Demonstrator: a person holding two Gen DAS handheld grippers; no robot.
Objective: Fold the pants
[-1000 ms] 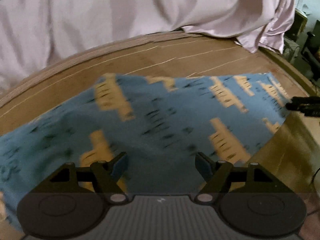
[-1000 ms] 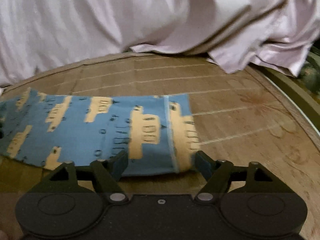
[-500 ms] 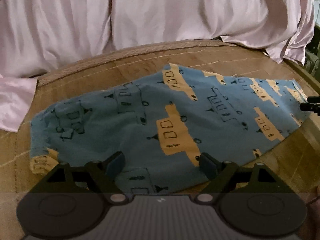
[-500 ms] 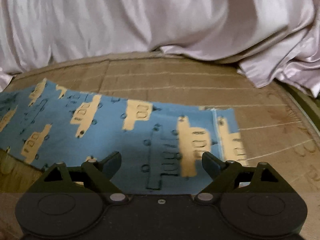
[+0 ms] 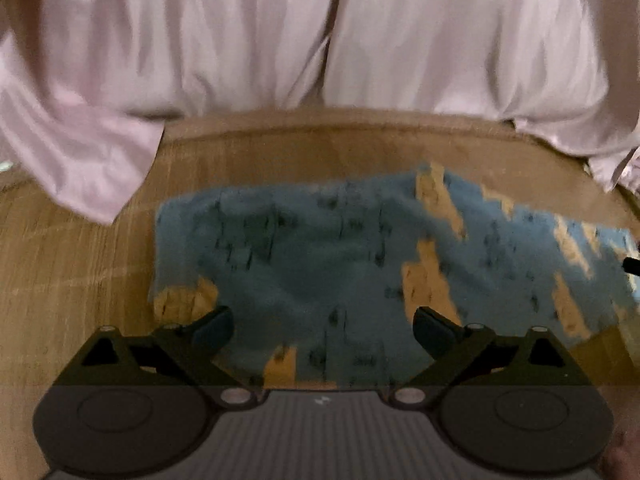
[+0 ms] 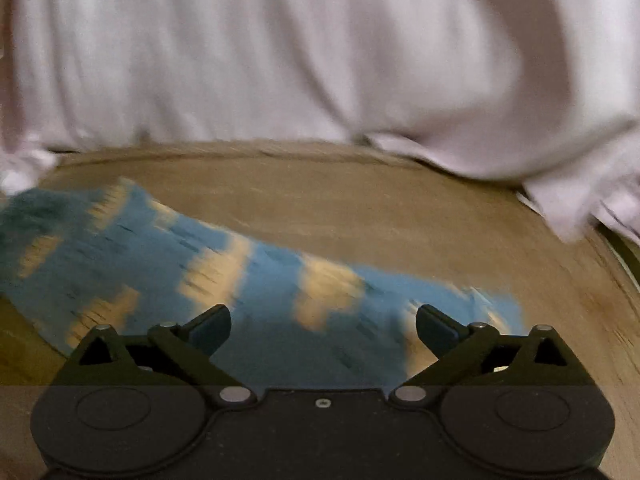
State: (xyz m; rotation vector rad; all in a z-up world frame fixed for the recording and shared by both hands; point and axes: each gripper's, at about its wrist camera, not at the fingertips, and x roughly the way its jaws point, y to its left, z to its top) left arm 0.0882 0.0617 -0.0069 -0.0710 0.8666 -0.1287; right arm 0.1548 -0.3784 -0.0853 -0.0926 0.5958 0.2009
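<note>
Lying flat on the tan woven mat [image 5: 280, 160], the soft blue cotton pants with yellow vehicle print [image 5: 340, 248] are shown. Left gripper [image 5: 323, 325] and right gripper [image 6: 323, 324] are held above them with jaws apart. Limp, light cloth is expected; the hem at 3 o'clock is suggested for grasping.

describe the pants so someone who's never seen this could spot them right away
Start at the wide tan wooden surface that runs up to a backdrop of pale pink satin drapes. Spread flat on that surface, just ahead of both open grippers, lie the pants. They are the only patterned item there: blue knit fabric printed with orange-yellow vehicle shapes and dark outlines, unlike the plain glossy cloth behind.
</note>
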